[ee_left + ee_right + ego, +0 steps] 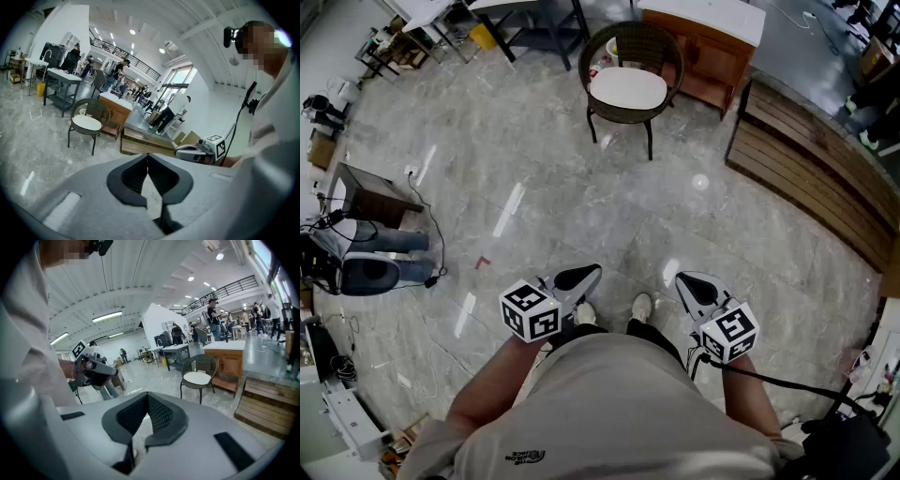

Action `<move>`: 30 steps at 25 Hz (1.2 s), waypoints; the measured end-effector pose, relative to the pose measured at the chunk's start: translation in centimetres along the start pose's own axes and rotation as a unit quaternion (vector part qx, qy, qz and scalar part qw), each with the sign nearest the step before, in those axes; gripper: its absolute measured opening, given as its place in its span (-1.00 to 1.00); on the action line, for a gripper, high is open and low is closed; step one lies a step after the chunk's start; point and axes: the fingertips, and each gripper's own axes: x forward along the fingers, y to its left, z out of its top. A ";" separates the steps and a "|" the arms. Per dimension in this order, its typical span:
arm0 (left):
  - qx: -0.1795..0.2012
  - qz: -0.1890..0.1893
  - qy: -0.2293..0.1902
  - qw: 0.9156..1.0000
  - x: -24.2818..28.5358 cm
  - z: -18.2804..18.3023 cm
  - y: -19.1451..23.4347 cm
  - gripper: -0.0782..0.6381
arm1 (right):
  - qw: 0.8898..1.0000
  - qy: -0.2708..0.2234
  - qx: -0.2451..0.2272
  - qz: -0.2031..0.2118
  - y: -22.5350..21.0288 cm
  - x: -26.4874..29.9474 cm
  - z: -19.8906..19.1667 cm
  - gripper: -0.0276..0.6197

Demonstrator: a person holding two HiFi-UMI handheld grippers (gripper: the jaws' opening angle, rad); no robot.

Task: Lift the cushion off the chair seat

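Note:
A dark wicker chair [633, 56] stands far across the floor with a round white cushion [627, 88] lying on its seat. The chair also shows small in the left gripper view [89, 123] and the right gripper view [200, 372], with the cushion [86, 123] [197, 378] flat on it. My left gripper [581, 277] and right gripper [692, 284] are held close to my body, several steps from the chair. Both are shut with nothing between the jaws.
A wooden cabinet [703, 42] with a white top stands behind the chair. A low wooden platform [811, 164] runs along the right. At the left are a dark box [370, 195], cables and equipment. Tables [525, 19] stand at the back. People [168, 112] stand in the distance.

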 end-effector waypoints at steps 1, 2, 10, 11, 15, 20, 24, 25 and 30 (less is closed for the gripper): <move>-0.001 0.002 0.001 1.000 -0.1 -0.1 0.0 -0.76 | 1.000 -0.001 -0.001 0.001 0.1 0.0 0.1 -0.88; -0.003 0.003 0.001 1.000 -0.2 -0.1 0.1 -0.76 | 1.000 -0.001 -0.002 0.002 0.2 0.1 0.2 -0.88; -0.008 0.011 0.004 1.000 -0.1 -0.5 0.1 -0.76 | 1.000 -0.002 -0.006 0.013 0.2 0.0 0.9 -0.88; -0.008 0.012 0.002 1.000 0.0 -0.4 0.1 -0.76 | 1.000 -0.001 -0.003 0.016 0.1 -0.1 0.9 -0.88; -0.017 0.027 -0.011 0.999 0.4 0.7 1.6 -0.76 | 1.000 -0.006 -0.017 0.016 -1.2 1.1 1.9 -0.87; -0.055 0.039 -0.026 0.997 1.0 1.9 5.4 -0.76 | 1.000 -0.007 -0.023 0.014 -2.7 4.5 4.1 -0.55; -0.081 0.029 -0.044 0.995 2.1 3.4 9.6 -0.71 | 1.000 -0.002 -0.027 0.000 -4.3 8.3 5.6 -0.49; -0.087 0.022 -0.049 0.995 2.6 4.0 10.8 -0.66 | 1.000 -0.001 -0.026 -0.003 -4.8 9.4 6.1 -0.49; -0.126 -0.026 -0.060 0.990 6.4 9.3 17.4 -0.44 | 0.999 0.011 -0.022 -0.024 -8.3 14.7 11.0 -0.49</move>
